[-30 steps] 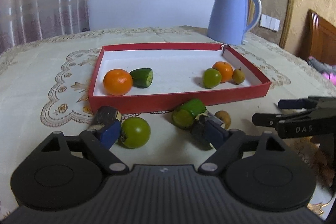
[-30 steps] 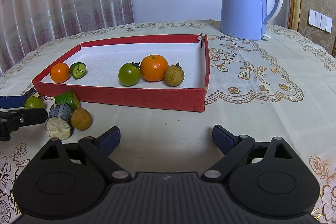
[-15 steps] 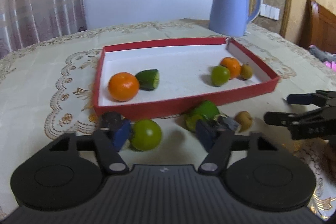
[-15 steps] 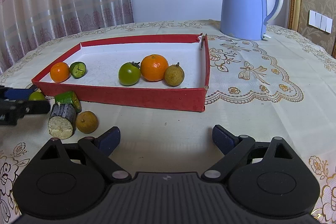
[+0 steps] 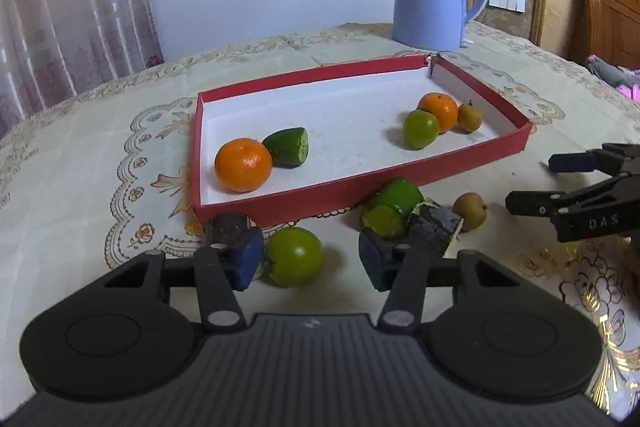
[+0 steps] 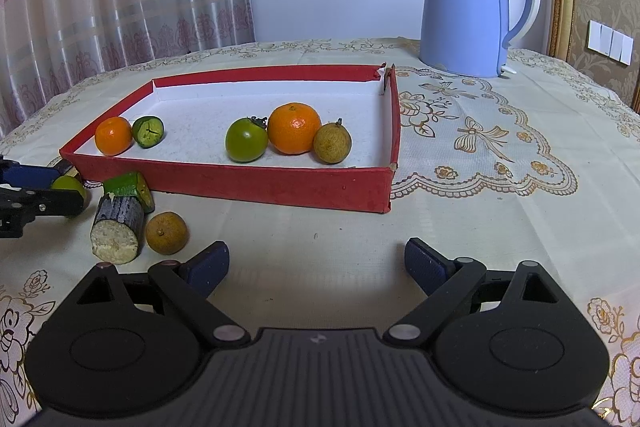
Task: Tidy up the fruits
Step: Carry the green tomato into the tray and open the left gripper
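Red tray mid-surface already carries five pieces: an orange and a cut green piece at its left end, then a green fruit, a second orange and a small brown fruit at its right end. I'd call it about half done.

Left outside, along the tray's near wall: a green round fruit, a green cut chunk, a dark-skinned stub with a pale cut face, a brown round fruit, plus another dark stub behind my left finger. Five to go, though I can't tell whether the stubs count as fruit.

My left gripper has just been closing, with the green round fruit between the fingers. Left pad touches its side; a clear gap shows on the right, so it's not clamped. The right finger sits just beside the green chunk and pale-faced stub, so there's a risk of nudging them.

My right gripper hangs over bare cloth near the surface's front edge, fingers wide apart, holding nothing.
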Demonstrator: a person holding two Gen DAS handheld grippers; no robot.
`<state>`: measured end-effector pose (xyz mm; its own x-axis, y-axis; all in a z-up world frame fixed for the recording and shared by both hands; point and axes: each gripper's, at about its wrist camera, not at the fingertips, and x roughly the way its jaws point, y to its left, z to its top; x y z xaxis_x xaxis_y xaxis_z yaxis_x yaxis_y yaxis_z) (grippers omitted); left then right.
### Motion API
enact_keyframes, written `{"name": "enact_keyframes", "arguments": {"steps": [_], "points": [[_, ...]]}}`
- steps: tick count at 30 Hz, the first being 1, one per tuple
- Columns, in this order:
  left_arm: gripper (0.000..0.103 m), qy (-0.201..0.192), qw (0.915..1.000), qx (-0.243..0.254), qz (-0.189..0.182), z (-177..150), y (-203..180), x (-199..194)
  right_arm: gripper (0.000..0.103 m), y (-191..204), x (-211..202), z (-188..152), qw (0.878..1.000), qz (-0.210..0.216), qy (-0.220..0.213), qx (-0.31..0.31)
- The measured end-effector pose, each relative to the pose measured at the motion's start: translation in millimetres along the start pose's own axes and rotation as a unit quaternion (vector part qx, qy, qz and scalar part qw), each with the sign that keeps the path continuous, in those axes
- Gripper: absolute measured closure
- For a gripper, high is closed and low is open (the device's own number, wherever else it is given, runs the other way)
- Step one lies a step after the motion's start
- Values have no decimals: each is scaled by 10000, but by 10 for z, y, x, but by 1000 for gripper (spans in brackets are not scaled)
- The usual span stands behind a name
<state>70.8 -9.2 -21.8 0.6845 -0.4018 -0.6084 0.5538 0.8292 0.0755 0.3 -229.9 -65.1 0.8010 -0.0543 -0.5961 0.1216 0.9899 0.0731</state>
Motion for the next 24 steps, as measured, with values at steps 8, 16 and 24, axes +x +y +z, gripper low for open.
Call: {"name": "enact_keyframes", "arguments": {"steps": [8,16,24], "points": [[63,28,9992,220,334,-61,-130,48,8,3,5,-1,10000,-6,3,-12],[74,-85,9988,21,488,-118,-121,-25,8,1,7,0,10000,-7,2,-12],[74,-379,9986,51,355,52,-191,-185,8,1,6,-1,10000,-7,2,-13]]}}
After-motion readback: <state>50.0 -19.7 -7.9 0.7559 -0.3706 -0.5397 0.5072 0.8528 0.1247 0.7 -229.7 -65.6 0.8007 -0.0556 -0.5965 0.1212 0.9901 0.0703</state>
